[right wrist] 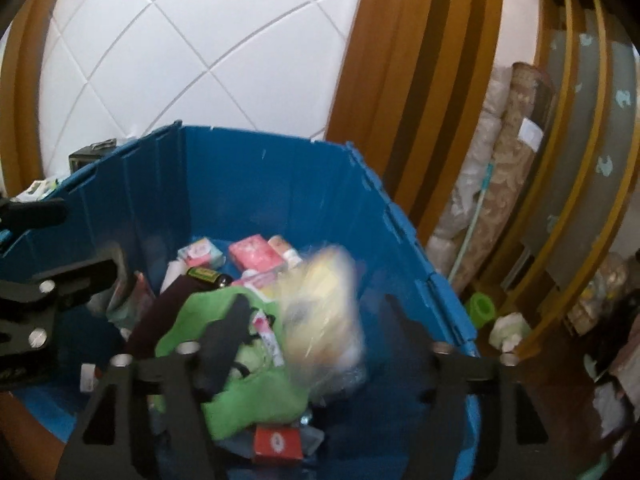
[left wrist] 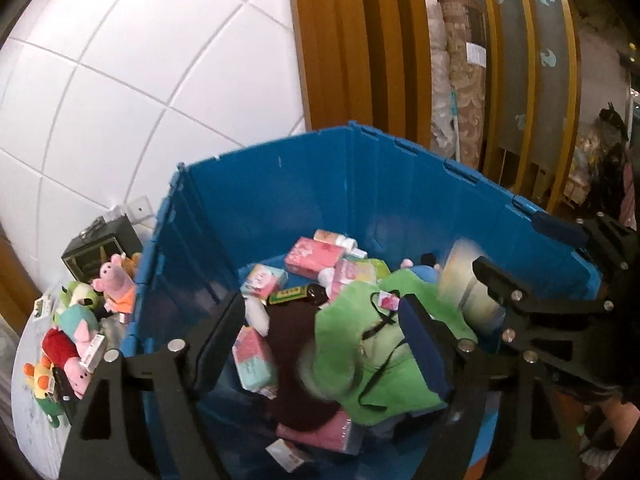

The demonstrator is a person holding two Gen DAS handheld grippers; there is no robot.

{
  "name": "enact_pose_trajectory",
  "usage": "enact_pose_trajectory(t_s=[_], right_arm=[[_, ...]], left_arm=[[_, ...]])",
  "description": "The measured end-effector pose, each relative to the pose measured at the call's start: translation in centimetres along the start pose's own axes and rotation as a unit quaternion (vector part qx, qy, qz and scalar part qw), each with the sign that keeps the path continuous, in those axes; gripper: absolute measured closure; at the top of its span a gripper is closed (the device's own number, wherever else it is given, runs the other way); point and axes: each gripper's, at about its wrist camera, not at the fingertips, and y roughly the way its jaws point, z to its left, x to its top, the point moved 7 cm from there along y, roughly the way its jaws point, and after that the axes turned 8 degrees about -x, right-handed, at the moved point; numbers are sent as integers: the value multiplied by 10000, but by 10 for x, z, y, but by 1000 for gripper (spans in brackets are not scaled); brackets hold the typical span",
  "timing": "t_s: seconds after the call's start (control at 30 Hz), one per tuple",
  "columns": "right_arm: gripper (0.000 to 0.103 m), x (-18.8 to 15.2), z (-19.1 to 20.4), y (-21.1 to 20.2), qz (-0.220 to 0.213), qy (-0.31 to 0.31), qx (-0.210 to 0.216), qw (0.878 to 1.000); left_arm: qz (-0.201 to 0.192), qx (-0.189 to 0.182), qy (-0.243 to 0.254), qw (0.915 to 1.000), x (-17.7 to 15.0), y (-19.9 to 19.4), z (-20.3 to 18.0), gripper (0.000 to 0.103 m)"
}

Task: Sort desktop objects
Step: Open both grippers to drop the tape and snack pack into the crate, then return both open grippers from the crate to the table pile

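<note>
A deep blue crate [left wrist: 280,200] holds pink tissue packs [left wrist: 314,254], a dark bottle and a big green plush toy [left wrist: 360,360]. My left gripper [left wrist: 324,340] hangs open over the crate. The green plush lies below and between its fingers, and I see no pad pressing on it. My right gripper [right wrist: 316,328] is open above the same crate [right wrist: 240,184]. A yellow and clear packet [right wrist: 324,300], smeared by blur, sits between its fingers and touches neither. Each gripper shows in the other's view: the right gripper [left wrist: 528,252], and the left gripper [right wrist: 60,240].
Several small plush toys [left wrist: 80,320] and a black box [left wrist: 96,252] lie on a white table left of the crate. A white tiled wall stands behind it. Rolled carpets [right wrist: 512,184] and wooden panels stand to the right, with a green roll [right wrist: 482,308] on the floor.
</note>
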Motion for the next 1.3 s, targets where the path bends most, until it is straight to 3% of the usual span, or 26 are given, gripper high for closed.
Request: enact_pose_trajectory(t_s=[0.17, 0.4, 0.57, 0.73, 0.97, 1.13, 1.3], right_arm=[[3, 12, 20, -30, -464, 63, -109, 9988], [0, 54, 89, -95, -825, 305, -217, 9959], [0, 74, 183, -141, -1073, 589, 88, 9924], [0, 86, 288, -164, -1133, 621, 588, 9899], [0, 82, 400, -141, -1019, 263, 1093, 9884], [0, 70, 438, -108, -489, 96, 1189, 9917], [0, 67, 439, -61, 3, 216, 1189, 9927]], left_arm=[[-386, -1, -2, 9993, -3, -35, 33, 24], [-627, 154, 88, 9979, -18, -100, 132, 20], [-480, 249, 8, 9985, -60, -135, 236, 19], [-161, 706, -238, 9971, -106, -157, 336, 19], [108, 1405, -743, 9872, -178, -162, 448, 19], [656, 1377, -1011, 9831, -198, -140, 489, 19], [753, 1030, -1304, 9832, -204, -95, 493, 19]])
